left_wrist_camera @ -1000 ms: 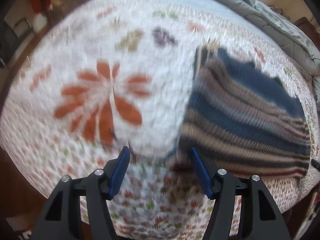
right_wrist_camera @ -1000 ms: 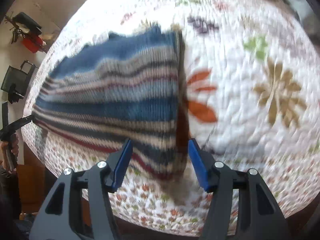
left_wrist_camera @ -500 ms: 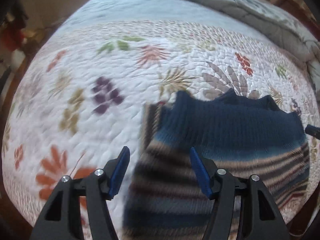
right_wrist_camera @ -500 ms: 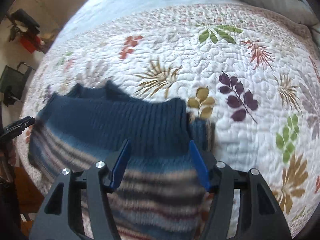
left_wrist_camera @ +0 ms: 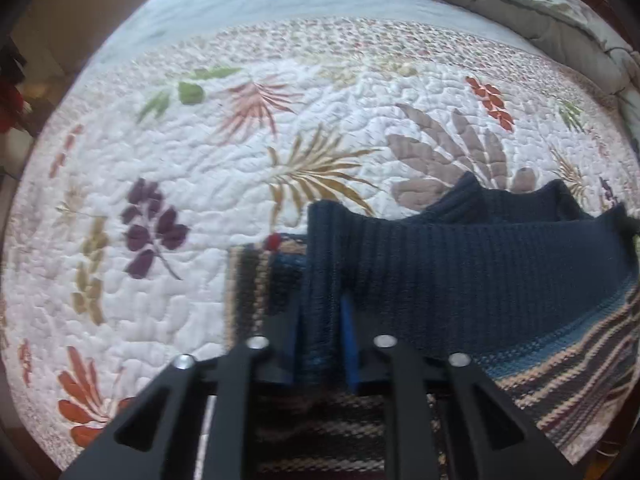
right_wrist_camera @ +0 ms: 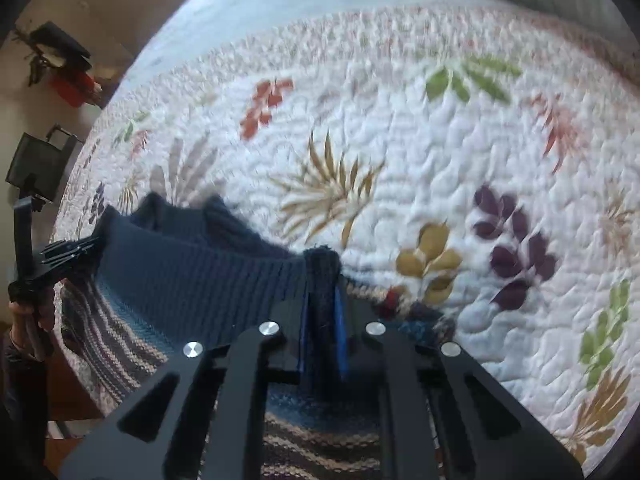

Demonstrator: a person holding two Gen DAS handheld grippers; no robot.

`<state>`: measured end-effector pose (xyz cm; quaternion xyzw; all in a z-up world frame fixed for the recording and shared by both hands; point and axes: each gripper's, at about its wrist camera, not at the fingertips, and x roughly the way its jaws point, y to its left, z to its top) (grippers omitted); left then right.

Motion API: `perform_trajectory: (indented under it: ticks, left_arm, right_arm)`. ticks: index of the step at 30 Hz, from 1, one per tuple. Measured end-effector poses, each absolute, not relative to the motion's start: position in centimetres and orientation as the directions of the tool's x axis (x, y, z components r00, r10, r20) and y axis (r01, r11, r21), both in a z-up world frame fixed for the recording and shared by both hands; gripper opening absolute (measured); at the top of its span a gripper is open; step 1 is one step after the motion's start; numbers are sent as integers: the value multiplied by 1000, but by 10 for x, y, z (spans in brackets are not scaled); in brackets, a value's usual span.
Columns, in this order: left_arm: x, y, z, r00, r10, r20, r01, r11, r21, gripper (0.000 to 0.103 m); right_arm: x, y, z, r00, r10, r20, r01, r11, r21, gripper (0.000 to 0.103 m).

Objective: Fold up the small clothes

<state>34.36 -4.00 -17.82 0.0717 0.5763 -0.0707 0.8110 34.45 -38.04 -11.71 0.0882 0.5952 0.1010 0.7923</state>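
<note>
Change since earlier frames: Both grippers had travelled from the striped lower part of the sweater to its navy ribbed band, and their jaws had just been closing, with knit between them.
Left gripper (left_wrist_camera: pixel 320 340): at the bottom centre of the left wrist view, clamped on a bunched ridge of navy rib near one end of the band.
Right gripper (right_wrist_camera: pixel 322 332): at the bottom centre of the right wrist view, likewise pinching navy rib at the other end.
Sweater (left_wrist_camera: pixel 480 280): a small knit garment, navy band nearest the jaws, tan and blue stripes running off the lower frame edge, lying on the quilt.
Loose part: a striped piece with a red spot lay flat just beside the pinched corner.
Quilt (left_wrist_camera: pixel 240 140): white, stitched with leaves and flowers, filling the middle of both views.
Far edge: a grey comforter (left_wrist_camera: pixel 520 0) lay along the top.
Progress: judged early in a fold; both corners were gripped, but the band was not yet carried over, and smoothing remained.
</note>
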Motion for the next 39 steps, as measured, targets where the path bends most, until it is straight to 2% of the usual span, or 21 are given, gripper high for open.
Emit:
perform_trajectory:
  ticks: [4,9,12,14,16,24,26,32,39]
  left_arm:
    - [345,-31,-181,345,-17,-939,148,988,37,13]
    - [348,-39,-196,339,45,-940,158,982,104,17]
    - [350,-37,-195,332,43,-942,139,986,94,18]
    - [349,-34,-191,330,42,-943,128,988,88,22]
    - [344,-32,-181,349,56,-936,114,988,102,34]
    - [287,-37,-141,430,19,-903,124,989,80,43]
    - [268,-46,-132,450,0,-893,147,986,74,45]
    - [238,-86,-127,418,-79,-905,246,969,29,48]
    - [233,-139,-152,381,-104,-919,287,958,11,48]
  right_arm:
    - [349,-392,-113,319,247,-915,-20,967,254,10]
    - [355,-388,-150,265,177,-948,9,982,186,10]
    - [357,-389,-155,278,171,-945,36,981,188,10]
    - [356,-388,-153,277,175,-945,40,980,193,13]
    - [351,-389,-144,277,182,-943,45,978,202,19]
    - [292,-376,-100,301,151,-941,17,986,164,23]
    - [270,-375,-94,302,150,-941,27,986,165,33]
    - [213,-384,-89,259,144,-955,68,984,167,45]
    - [193,-390,-103,182,134,-974,42,989,144,54]
